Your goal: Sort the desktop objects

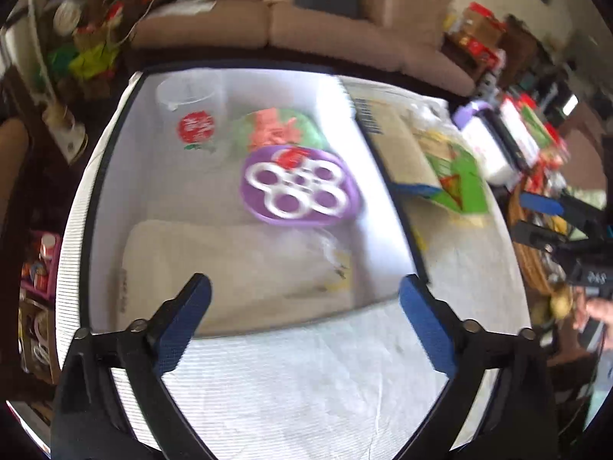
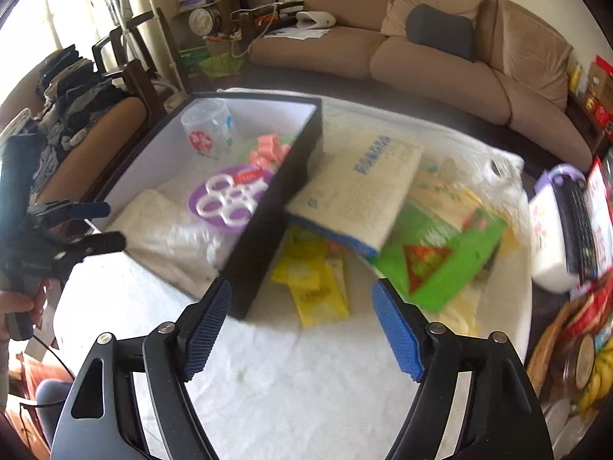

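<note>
Desktop objects are partly sorted already, judging by how things lie: your black-walled box [image 2: 268,207] in the centre-left of the right wrist view holds several of them, while a loose pile waits just outside its right wall.

Inside the box you have a clear cup with a red print [image 1: 191,115] at the upper left of the left wrist view, a green and pink item [image 1: 279,130] beside it, a purple tray with white rings [image 1: 299,188] in the middle, and a white plastic-wrapped bundle [image 1: 237,264] filling the lower part (its contents are too blurred to name).

What is left sits on the white cloth [image 2: 291,383]: a tan packet with blue lettering [image 2: 360,191] leaning against the box wall, a green packet [image 2: 440,257] to its lower right, yellow sachets [image 2: 318,280] below it near the frame's centre, and a crumpled white plastic bag [image 2: 494,172] further right. A white and purple container [image 2: 548,230] stands at the right edge; whether it belongs to the sort I cannot tell.

Your left gripper [image 1: 304,295] hangs over the near end of the box, jaws spread wide and empty. Your right gripper [image 2: 302,306] points at the yellow sachets, jaws likewise parted with nothing between them. I would judge you roughly midway, with the sachets the nearest candidate.
</note>
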`<state>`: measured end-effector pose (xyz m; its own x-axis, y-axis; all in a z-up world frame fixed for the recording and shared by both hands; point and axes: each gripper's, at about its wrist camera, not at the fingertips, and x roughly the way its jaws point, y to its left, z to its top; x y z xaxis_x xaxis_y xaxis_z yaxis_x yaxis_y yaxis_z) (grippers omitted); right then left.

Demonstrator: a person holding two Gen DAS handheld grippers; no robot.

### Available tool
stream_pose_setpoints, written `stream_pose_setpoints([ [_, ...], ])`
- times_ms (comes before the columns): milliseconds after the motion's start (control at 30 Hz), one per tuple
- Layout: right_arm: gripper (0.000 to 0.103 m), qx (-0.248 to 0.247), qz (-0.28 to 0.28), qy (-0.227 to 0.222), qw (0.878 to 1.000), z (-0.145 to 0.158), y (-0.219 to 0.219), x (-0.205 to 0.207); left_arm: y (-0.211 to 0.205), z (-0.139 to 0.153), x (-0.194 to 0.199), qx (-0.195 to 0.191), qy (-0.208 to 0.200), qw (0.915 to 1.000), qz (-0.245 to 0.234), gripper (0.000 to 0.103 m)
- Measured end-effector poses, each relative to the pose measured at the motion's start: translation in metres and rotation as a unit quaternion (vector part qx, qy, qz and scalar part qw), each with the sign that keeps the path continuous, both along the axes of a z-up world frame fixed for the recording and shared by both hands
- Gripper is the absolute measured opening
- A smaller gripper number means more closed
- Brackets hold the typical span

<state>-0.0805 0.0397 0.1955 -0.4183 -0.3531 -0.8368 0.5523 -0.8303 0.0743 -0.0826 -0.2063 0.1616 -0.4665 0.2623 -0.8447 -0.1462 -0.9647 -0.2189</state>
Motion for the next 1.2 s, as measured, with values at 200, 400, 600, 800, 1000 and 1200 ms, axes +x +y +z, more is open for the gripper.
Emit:
stream_pose_setpoints([
  [200, 0.084, -0.033, -0.033, 0.006, 0.999, -0.029, 0.059, 0.036, 0.079, -0.002, 0.051, -0.015, 0.045, 0.998, -0.041, 0.103],
  [400, 0.084, -0.056, -0.091, 0.026, 0.994, -0.055, 0.115, 0.06, 0.139, -0.037, 0.061, 0.008, 0.037, 0.9985, -0.041, 0.103],
  [600, 0.084, -0.106, -0.142, 0.018, 0.984, -0.084, 0.165, 0.059, 0.185, -0.071, 0.043, 0.004, 0.033, 0.9989, -0.032, 0.103],
  [800, 0.084, -0.134, -0.159, 0.005, 0.978, -0.103, 0.193, 0.039, 0.223, -0.075, 0.004, -0.012, 0.046, 0.9982, -0.036, 0.103],
  [1000, 0.084, -0.118, -0.174, 0.01, 0.978, -0.119, 0.206, 0.022, 0.253, -0.082, -0.029, -0.033, 0.057, 0.9974, -0.03, 0.103],
  [1200, 0.088, -0.034, -0.175, 0.03, 0.984, -0.145, 0.199, 0.003, 0.253, -0.12, -0.013, -0.072, 0.048, 0.9962, 0.008, 0.103],
])
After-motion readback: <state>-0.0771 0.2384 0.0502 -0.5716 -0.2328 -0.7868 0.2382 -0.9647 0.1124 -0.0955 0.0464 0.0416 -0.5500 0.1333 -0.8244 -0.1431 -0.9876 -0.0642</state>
